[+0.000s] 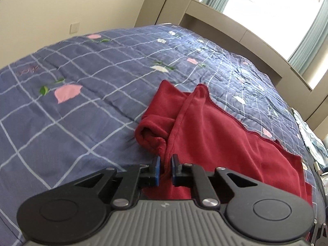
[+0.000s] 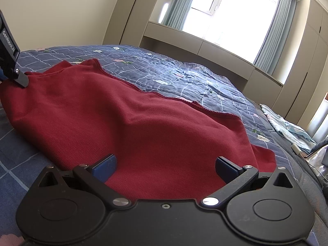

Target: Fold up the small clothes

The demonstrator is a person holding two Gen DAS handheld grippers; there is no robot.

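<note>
Fabric first: we've got one dark red garment [image 2: 143,114] spread on the blue checked quilt [image 1: 82,106], near our edge of the bed. It reads as soft knit or fleece, light and floppy with no stiffness. It will drape and sag from any single hold, and it looks grippy enough not to slip out of the pads.

Left gripper [image 1: 165,169]: jaws nearly together, pinching a raised fold of the red cloth at its left side, just beside a bunched sleeve [image 1: 151,131] that's rolled up on itself. In the right wrist view we see that same gripper's finger tip planted on the garment's far left corner.

Right gripper [image 2: 165,169]: jaws spread wide, blue pads [image 2: 104,168] sitting low over the near edge of the garment. Nothing is held; whether the pads touch the cloth we can't tell.

Our read on holds:
- take seams or hems, not mid-panel; the stitched far hem [image 2: 164,97] is the firmest line
- right side should pinch the near edge or corner to match the left, so the panel lifts as one sheet
- one-sided lift will likely drag and wrinkle it against the quilt
- bunched sleeve probably needs flattening before any fold holds
</note>
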